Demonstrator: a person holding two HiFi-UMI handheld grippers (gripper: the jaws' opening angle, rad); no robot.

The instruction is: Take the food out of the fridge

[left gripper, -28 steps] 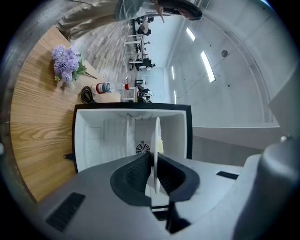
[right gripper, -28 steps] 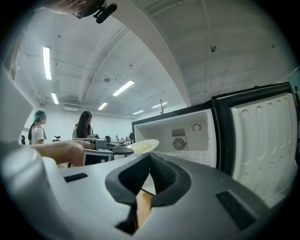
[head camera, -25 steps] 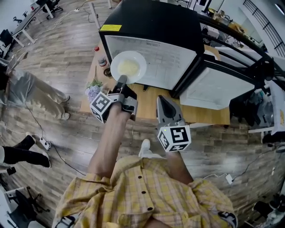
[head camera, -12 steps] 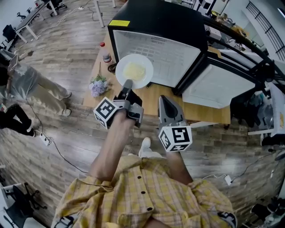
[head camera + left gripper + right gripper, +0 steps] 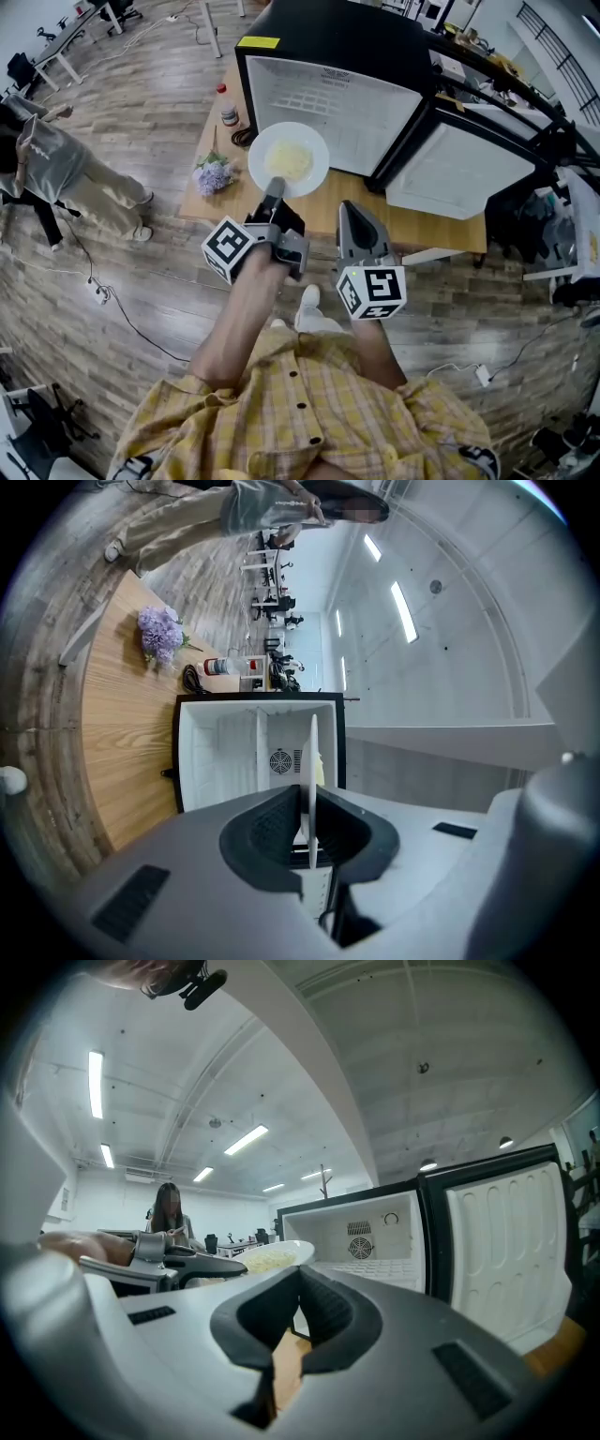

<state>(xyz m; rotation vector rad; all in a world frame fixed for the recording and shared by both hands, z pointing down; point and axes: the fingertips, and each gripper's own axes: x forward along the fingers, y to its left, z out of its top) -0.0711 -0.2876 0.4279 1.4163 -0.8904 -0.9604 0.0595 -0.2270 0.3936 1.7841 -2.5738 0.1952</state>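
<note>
A white plate of pale yellow food hangs level over the wooden table, just in front of the open black fridge. My left gripper is shut on the plate's near rim; in the left gripper view the plate stands edge-on between the pads. My right gripper hovers to the right of it, shut with nothing in it, pointing at the fridge. The right gripper view shows the plate and the left gripper at its left. The fridge's white inside looks bare.
The fridge door stands swung open to the right. A bunch of purple flowers, a small bottle and a dark cable lie on the table's left part. A person stands on the wooden floor at far left.
My left gripper has drawn the plate back from the fridge opening towards me, out over the table. The right gripper has backed off a little too.
</note>
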